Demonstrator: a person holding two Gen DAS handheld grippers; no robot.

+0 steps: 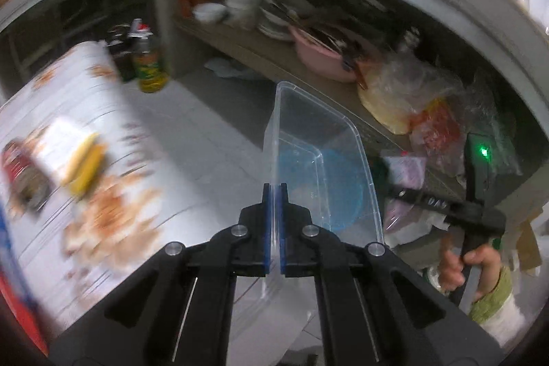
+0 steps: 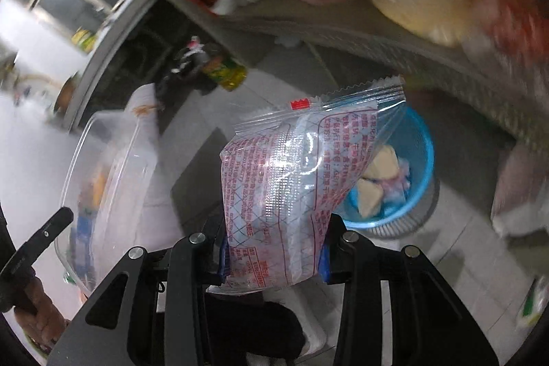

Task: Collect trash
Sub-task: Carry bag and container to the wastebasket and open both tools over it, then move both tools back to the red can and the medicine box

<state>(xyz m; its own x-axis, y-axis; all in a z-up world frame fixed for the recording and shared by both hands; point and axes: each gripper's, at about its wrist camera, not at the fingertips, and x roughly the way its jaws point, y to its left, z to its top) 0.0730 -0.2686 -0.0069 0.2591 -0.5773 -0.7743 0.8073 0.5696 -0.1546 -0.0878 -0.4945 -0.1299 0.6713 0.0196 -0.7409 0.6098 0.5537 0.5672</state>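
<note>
Left claw [image 1: 273, 194] is pinched tight on the rim wall of a clear plastic container [image 1: 322, 153]; the container sticks out ahead of the claw, tilted on edge, open side facing right, held in the air over the tiled floor [image 1: 212, 126]. Right claw [image 2: 274, 249] is clamped partway on a clear printed snack packet [image 2: 288, 174] with red text; the packet stands up out of the claw, top seal away from the camera. Directly beyond it sits a blue bin [image 2: 411, 167] on the floor, already holding yellowish and pink scraps. Left view only: bin shows just as a blue blur through the container bottom; also a shelf [image 1: 240, 50] with bowls and a pink basin [image 1: 322, 60], bagged items at its right end, a green-labelled bottle [image 1: 149, 67] on the floor, and the person's hand [image 1: 473, 266] on the right claw's handle. Right view only: the packet, the bin contents, the container [image 2: 106, 180] at left with the left claw's tip beside it.
</note>
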